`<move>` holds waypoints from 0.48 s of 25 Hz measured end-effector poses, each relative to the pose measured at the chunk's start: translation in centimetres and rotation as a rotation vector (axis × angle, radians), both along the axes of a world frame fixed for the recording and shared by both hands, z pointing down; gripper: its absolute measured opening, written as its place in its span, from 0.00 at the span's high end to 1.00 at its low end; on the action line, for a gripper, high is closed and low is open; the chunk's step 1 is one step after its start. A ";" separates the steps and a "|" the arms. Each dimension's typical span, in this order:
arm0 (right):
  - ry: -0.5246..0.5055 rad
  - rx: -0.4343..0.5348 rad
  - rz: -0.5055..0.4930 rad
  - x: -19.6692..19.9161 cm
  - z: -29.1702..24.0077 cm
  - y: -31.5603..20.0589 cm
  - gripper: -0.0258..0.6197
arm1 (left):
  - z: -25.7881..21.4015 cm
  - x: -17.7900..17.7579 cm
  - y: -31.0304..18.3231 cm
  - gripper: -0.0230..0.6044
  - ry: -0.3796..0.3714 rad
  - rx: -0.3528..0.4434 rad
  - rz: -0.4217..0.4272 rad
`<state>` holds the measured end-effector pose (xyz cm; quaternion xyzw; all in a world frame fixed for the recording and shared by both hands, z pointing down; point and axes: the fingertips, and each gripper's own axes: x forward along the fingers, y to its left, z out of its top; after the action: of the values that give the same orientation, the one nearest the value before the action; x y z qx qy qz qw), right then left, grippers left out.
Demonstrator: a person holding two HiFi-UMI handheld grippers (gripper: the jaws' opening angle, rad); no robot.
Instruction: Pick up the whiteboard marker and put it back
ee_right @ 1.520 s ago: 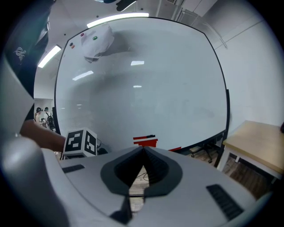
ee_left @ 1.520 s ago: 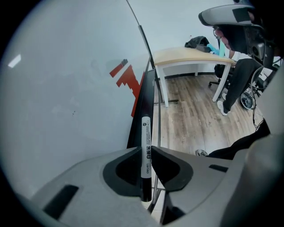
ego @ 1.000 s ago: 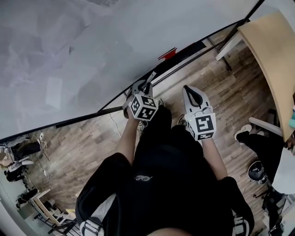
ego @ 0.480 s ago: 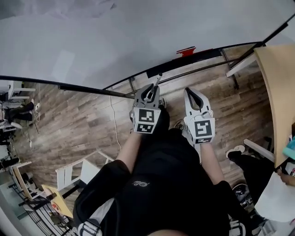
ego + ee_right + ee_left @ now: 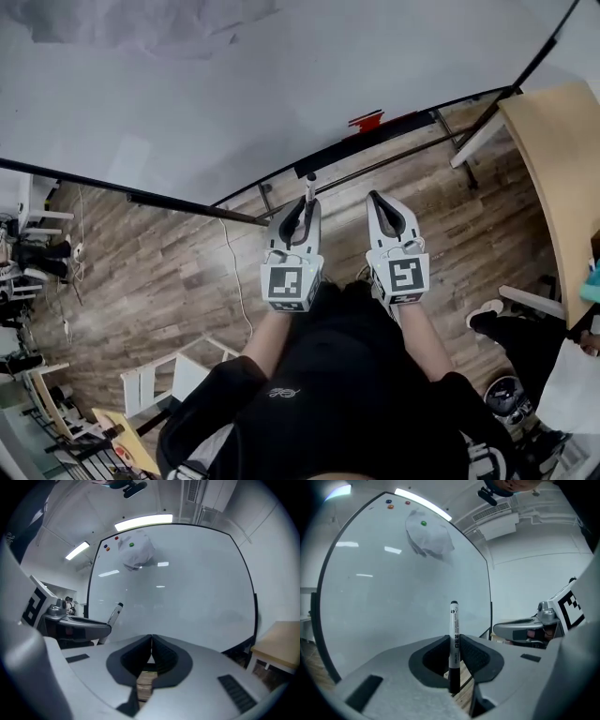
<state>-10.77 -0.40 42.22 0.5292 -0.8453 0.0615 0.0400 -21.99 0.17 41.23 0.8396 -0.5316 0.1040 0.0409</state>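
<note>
- Only the head view showed a red item (image 5: 366,120) on the whiteboard's (image 5: 234,94) ledge. Only the left gripper view showed the print on the whiteboard marker (image 5: 453,634).
- The left gripper (image 5: 454,644) was clamped partway closed on the whiteboard marker, which stood upright before the whiteboard. The right gripper (image 5: 151,641) was closed and empty.
- The whiteboard marker had a white barrel with black ends.

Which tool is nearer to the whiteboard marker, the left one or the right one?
Left. The left tool is shut on the whiteboard marker, which stands upright between its jaws. The right tool is beside it, shut and empty.
</note>
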 end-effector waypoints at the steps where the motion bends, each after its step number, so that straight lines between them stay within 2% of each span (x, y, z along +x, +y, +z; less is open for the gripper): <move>1: 0.003 0.000 0.020 0.1 -0.1 0.2 0.96 | -0.3 0.2 0.2 0.86 0.007 0.011 0.014; 8: 0.042 -0.005 0.116 0.3 -1.4 2.5 0.96 | -1.9 0.1 1.3 0.86 0.039 0.058 0.098; 12: 0.052 -0.004 0.168 0.3 -2.0 3.6 0.96 | -1.7 0.2 2.0 0.86 0.060 0.049 0.148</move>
<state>-10.49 3.25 40.26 0.5998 -0.7963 0.0525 0.0578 -21.78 2.17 39.53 0.8801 -0.4690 0.0684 0.0285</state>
